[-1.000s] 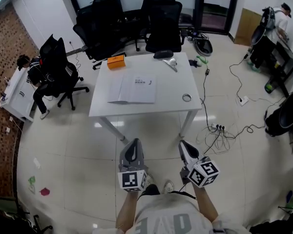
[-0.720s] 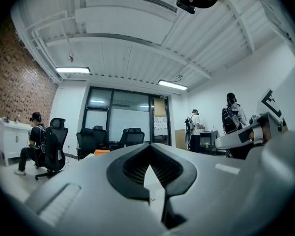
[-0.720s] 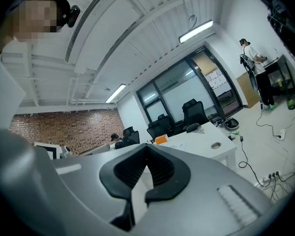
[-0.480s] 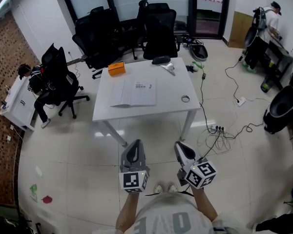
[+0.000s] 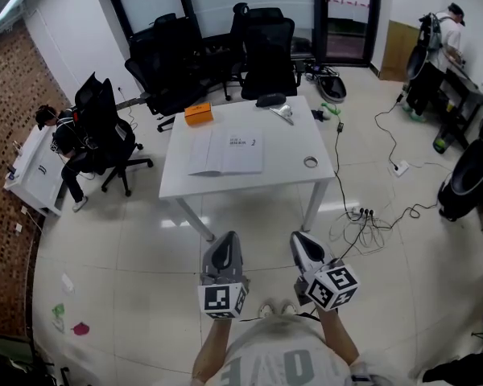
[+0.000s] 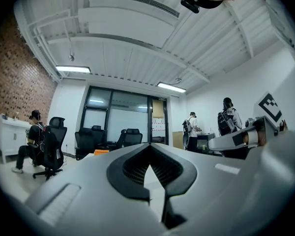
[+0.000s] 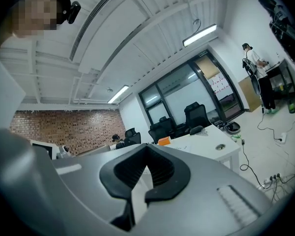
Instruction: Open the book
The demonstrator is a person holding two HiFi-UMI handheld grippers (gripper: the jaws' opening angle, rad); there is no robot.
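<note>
Presently we list the scene as follows.

- **Carrier:** white rectangular desk [image 5: 294, 179] on white legs, standing well ahead of us on pale floor tiles.
- **Task's thing:** white thin paper book [image 5: 229, 151], flat near the middle of the desk and toward its left edge. A crease runs down it, with small dark print on the wider right part. From this far off we cannot tell an open spread from a closed cover beside a loose leaf.
- **Also on the desk:**
  - Small orange box [image 5: 198, 113] at the far left corner.
  - Dark oval case [image 5: 270, 100] at the far edge.
  - Grey tape ring [image 5: 310, 162] near the right edge.
- **Left gripper** [image 5: 224, 241]: grey fingers pressed together with nothing between them, held level at our waist.
- **Right gripper** [image 5: 303, 244]: likewise closed and empty, level beside the left one.
- **Stage, as we judge it:** both tools are well apart from the desk. That fits either standing off with the book shut or standing back from a book already laid open.
- **Doing this well, either way:** keep both grippers level, keep the book centred in the head view, and keep our feet away from the loose black cables [image 5: 362, 219] by the right desk leg.
</note>
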